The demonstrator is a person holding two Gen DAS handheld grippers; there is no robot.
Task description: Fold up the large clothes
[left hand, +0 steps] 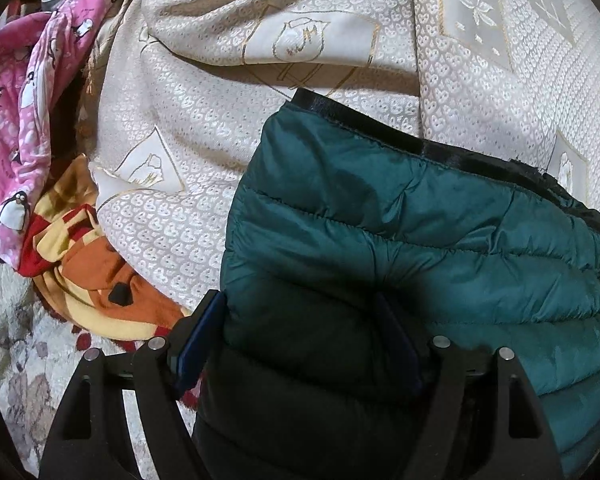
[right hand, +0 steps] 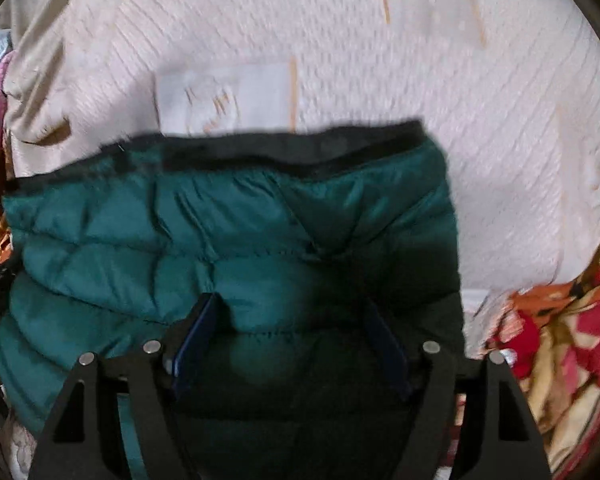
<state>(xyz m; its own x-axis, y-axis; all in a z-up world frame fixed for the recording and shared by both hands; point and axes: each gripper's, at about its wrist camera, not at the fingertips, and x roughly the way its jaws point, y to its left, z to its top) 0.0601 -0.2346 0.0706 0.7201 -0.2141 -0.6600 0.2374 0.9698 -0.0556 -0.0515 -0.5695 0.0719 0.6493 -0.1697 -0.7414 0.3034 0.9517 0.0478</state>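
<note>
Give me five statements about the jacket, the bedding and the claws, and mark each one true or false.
1. The jacket is green with a black edge. True.
2. Jacket fabric lies between the fingers of the left claw. True.
3. The pink cloth is printed with flowers. False: it shows penguins.
4. The right claw hangs over bare floor. False: it is over the jacket, fabric between its fingers.
5. The jacket lies on a cream patterned bedspread. True.

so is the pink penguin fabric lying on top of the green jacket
No, in the left wrist view the pink penguin fabric lies off at the far left, apart from the green jacket.
</note>
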